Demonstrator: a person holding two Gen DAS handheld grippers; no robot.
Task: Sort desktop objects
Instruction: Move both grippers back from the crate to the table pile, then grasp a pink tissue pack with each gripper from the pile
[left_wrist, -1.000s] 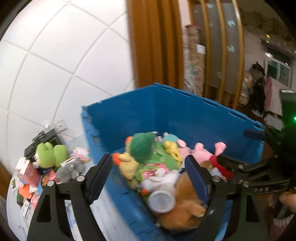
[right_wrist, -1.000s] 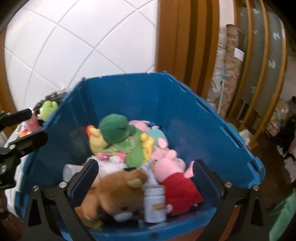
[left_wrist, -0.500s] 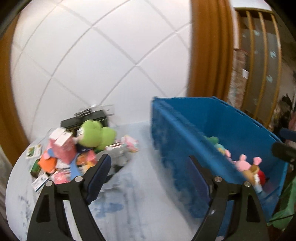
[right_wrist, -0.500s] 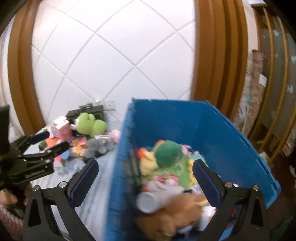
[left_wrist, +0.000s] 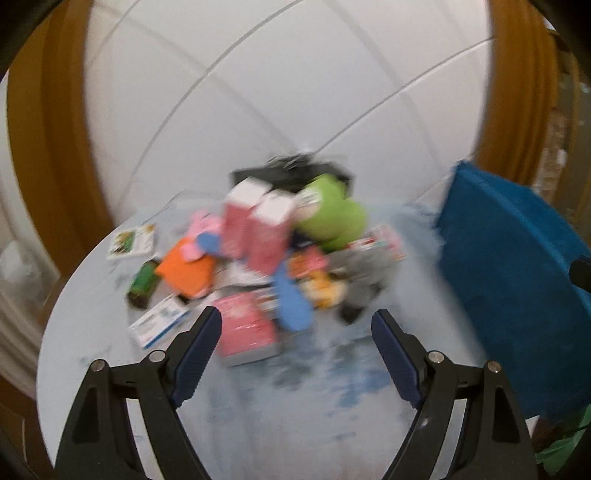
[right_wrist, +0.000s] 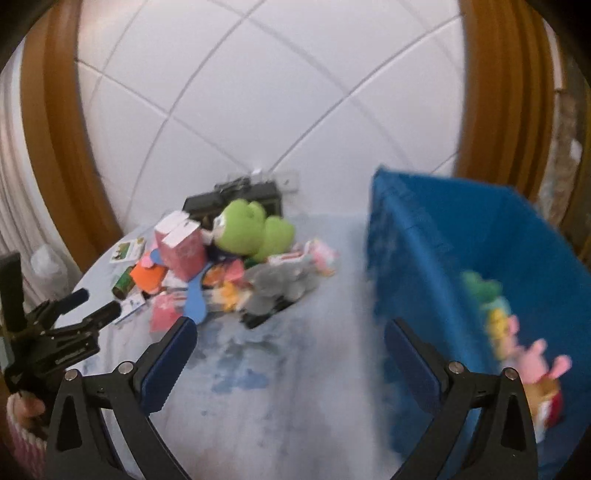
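Observation:
A blurred heap of small things lies on the round pale table (left_wrist: 258, 406): a green frog plush (left_wrist: 332, 218) (right_wrist: 251, 229), pink cartons (left_wrist: 258, 225) (right_wrist: 181, 243), a grey plush (right_wrist: 273, 284), an orange piece (left_wrist: 184, 269), a blue paddle shape (left_wrist: 291, 299), a pink packet (left_wrist: 243, 328). My left gripper (left_wrist: 295, 325) hangs open just short of the heap, nothing between its fingers. My right gripper (right_wrist: 290, 332) is open and empty over bare table between the heap and the blue bin (right_wrist: 461, 258). The left gripper (right_wrist: 96, 306) also shows at the right wrist view's left edge.
The blue bin (left_wrist: 509, 258) stands on the right and holds several plush toys (right_wrist: 517, 343). A black box (right_wrist: 236, 199) sits behind the heap against the white tiled wall. Small cards (left_wrist: 131, 242) and a dark green bottle (left_wrist: 142, 284) lie left of the heap.
Both grippers have swung left, away from above the blue bin and toward the heap on the table. The left one now faces the heap closely. Both stay open and empty.

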